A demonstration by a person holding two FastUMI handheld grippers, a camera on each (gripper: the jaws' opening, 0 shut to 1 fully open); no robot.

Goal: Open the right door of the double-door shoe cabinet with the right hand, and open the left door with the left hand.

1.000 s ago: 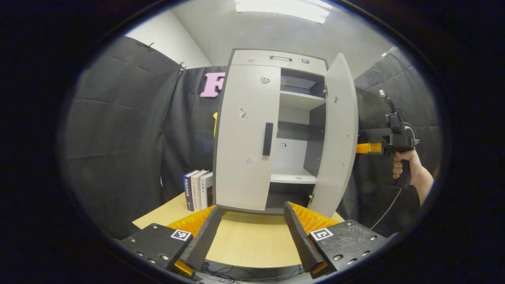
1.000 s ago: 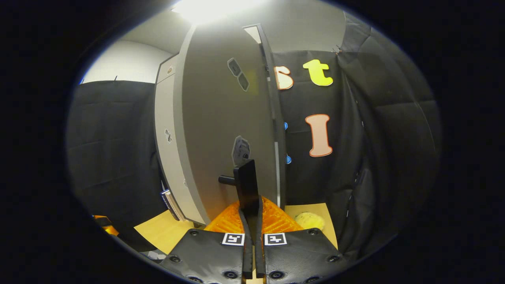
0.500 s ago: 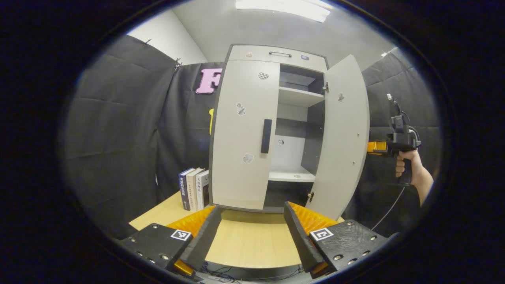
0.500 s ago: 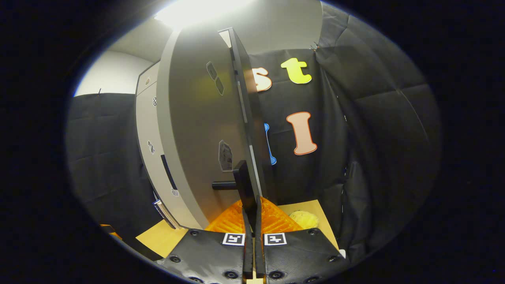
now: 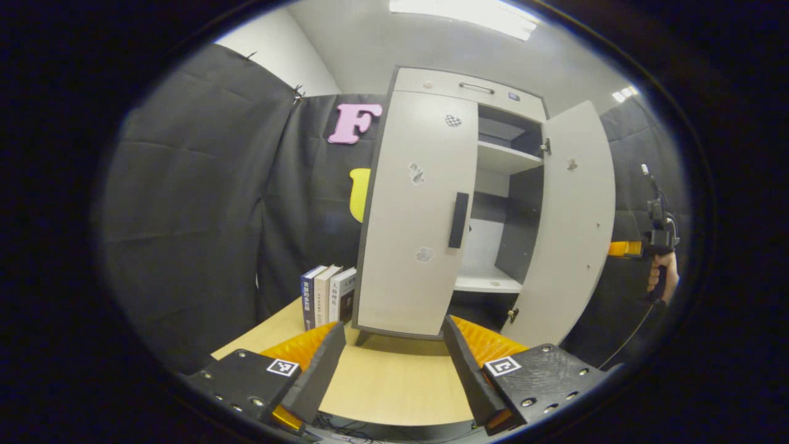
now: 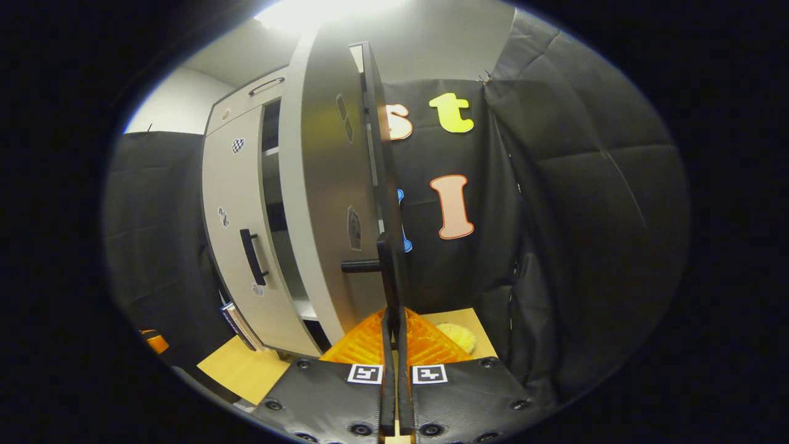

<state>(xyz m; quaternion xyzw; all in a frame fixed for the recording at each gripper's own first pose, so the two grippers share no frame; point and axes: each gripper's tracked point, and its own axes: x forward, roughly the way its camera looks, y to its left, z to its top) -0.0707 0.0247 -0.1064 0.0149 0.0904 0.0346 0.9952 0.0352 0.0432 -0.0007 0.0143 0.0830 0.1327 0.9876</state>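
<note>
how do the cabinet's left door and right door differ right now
The left door is shut flat against the cabinet; the right door is swung wide, baring the shelves. The right gripper is clamped on the right door's handle; the left door's handle is untouched, with the left gripper open and well short of it. Both are pale grey, with dark upright handles.
</note>
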